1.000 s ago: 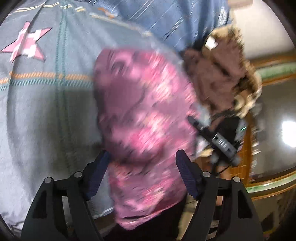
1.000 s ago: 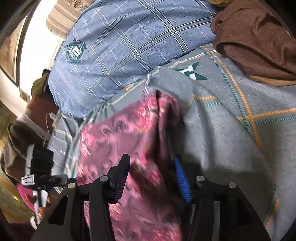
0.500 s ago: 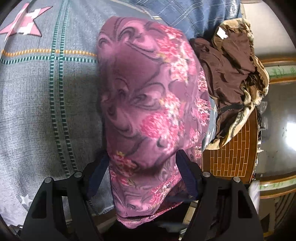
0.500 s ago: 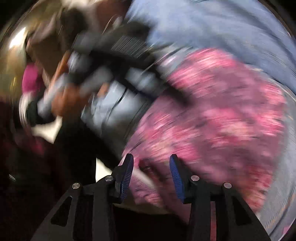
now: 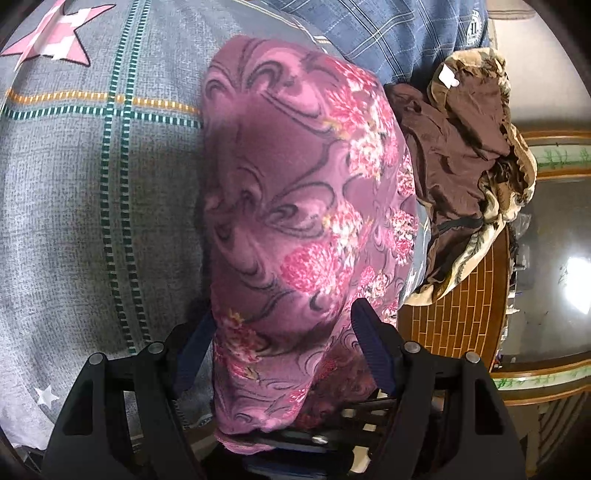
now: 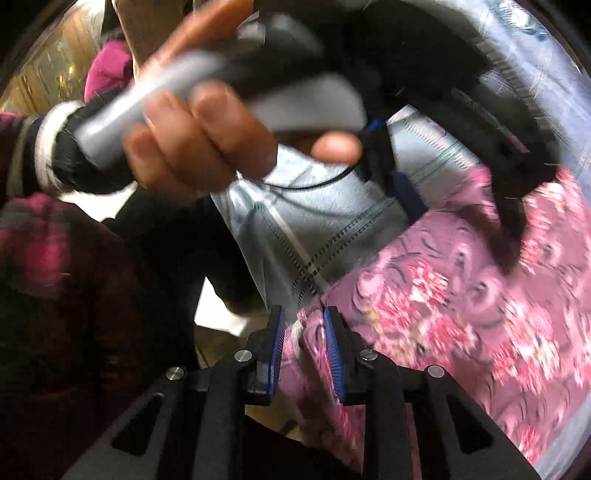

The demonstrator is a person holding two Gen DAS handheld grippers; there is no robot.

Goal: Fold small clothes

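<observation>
A purple-pink floral garment (image 5: 295, 192) lies lengthwise on the grey checked bedspread (image 5: 74, 184), its near end hanging over the bed edge. My left gripper (image 5: 280, 347) is open, its fingers straddling the garment's near end. In the right wrist view the same garment (image 6: 461, 314) lies at right, and my right gripper (image 6: 304, 343) has its jaws nearly closed on the garment's corner edge. The person's hand holding the left gripper's handle (image 6: 192, 140) fills the upper part of that view, blurred.
A brown garment on a beige patterned blanket (image 5: 461, 166) is heaped at the bed's right edge. A blue plaid pillow (image 5: 388, 33) lies at the back. A brick-patterned bed side (image 5: 461, 306) and shiny floor (image 5: 546, 258) are to the right.
My right gripper swung round to the garment's near corner and narrowed its jaws onto the edge. My left gripper stayed open over the garment, which settled flat on the bed.
</observation>
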